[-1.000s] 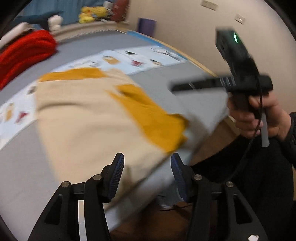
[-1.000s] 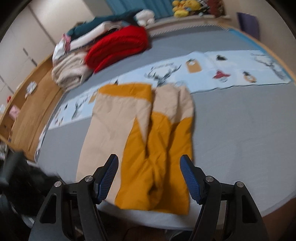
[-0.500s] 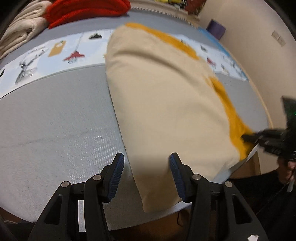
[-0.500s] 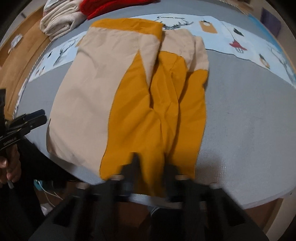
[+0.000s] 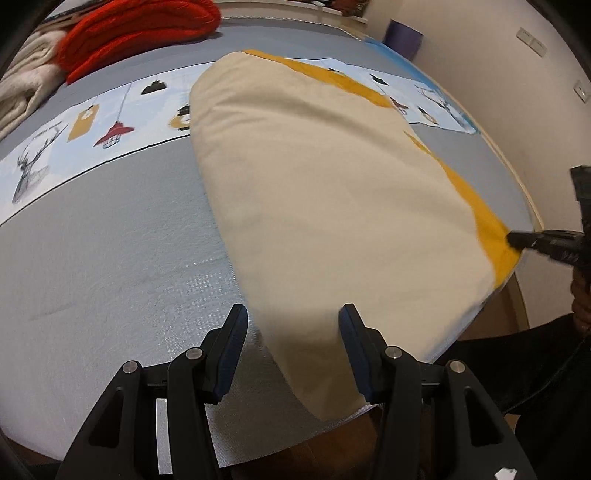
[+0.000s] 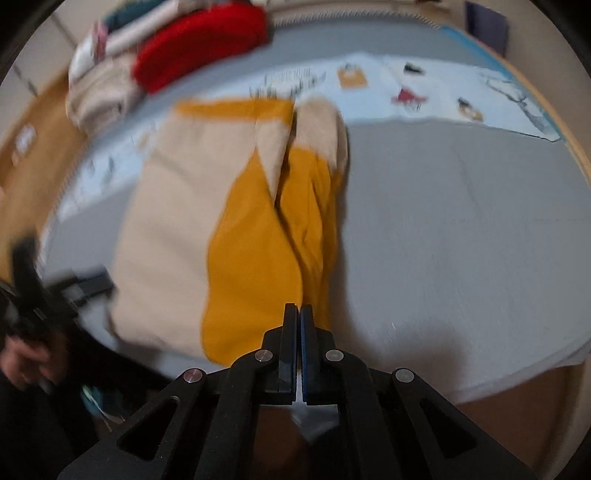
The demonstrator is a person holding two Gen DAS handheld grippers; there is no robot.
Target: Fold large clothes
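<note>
A beige and mustard-yellow garment [image 5: 332,192] lies lengthwise on the grey bed [image 5: 110,240], its near end at the bed's front edge. My left gripper [image 5: 291,321] is open, its jaws either side of the garment's near beige corner. In the right wrist view the garment [image 6: 251,221] shows beige on the left and yellow on the right. My right gripper [image 6: 298,314] is shut on the yellow near hem. It also shows at the right of the left wrist view [image 5: 517,238], pinching the yellow corner.
A red blanket [image 5: 136,33] and beige folded textiles [image 5: 22,88] are piled at the bed's far left. A light-blue printed strip [image 5: 92,125] crosses the bed under the garment. A wall [image 5: 498,74] runs along the right. The wooden floor [image 6: 33,166] lies beyond the bed's left.
My right gripper has moved down onto the yellow hem and closed on it. My left gripper has swung over and come in around the beige near corner, still open.
</note>
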